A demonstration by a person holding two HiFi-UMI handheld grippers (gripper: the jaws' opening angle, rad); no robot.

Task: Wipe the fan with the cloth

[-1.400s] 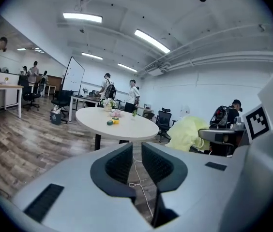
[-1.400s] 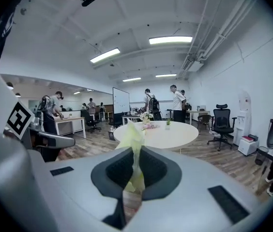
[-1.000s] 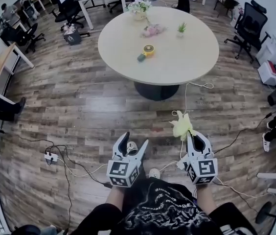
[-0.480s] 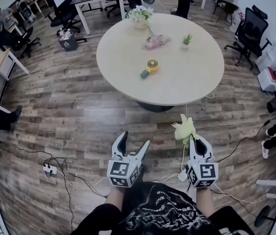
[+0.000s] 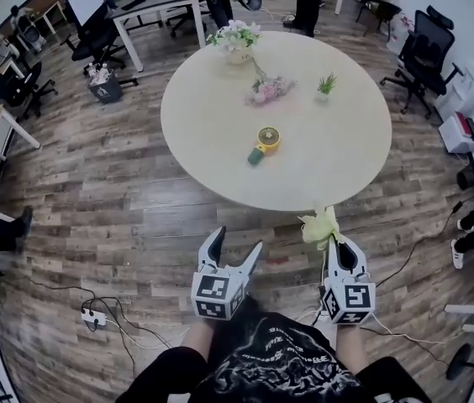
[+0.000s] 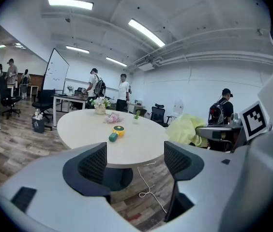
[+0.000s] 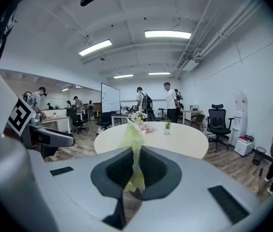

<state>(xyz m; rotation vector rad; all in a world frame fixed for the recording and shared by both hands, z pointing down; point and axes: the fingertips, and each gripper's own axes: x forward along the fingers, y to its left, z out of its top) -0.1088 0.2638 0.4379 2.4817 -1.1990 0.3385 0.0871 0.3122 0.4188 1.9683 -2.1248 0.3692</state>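
head view: round surface (image 5: pixel 338 162) ahead on a wood floor (image 5: pixel 94 200). fan (image 5: pixel 263 143) lay near the middle of it, yellow head, green handle pointing toward the camera. vase of flowers (image 5: pixel 235 39) at the far edge, pink bunch (image 5: pixel 266 89) and small potted plant (image 5: pixel 327 84) between the vase and the fan. both tongs were off the surface, over the floor at its near edge. left tongs (image 5: pixel 239 240) released, jaws spread wide. right tongs (image 5: pixel 335 243) clenched on the yellow-green cloth (image 5: pixel 319 225), which stuck up past the tips. cloth well apart from the fan. power strip (image 5: pixel 94 316) on the floor to the lower left.

left gripper view: left tongs (image 6: pixel 134 149) had just been opening, jaws wide apart, nothing held between them. fan (image 6: pixel 116 132) seen past the gap, lying on the surface (image 6: pixel 83 124), well apart from the tips. cloth (image 6: pixel 187 132) at right, off the surface. whiteboard (image 6: pixel 56 76) and people standing at the back.

right gripper view: right tongs (image 7: pixel 136 153) shut on the cloth (image 7: pixel 134 129), a thin fold pinched between the pads and standing up above them. surface (image 7: pixel 180 140) behind it, potted plant (image 7: pixel 168 124) on top. the cloth hid the fan in this view. office chair (image 7: pixel 219 120) at right.
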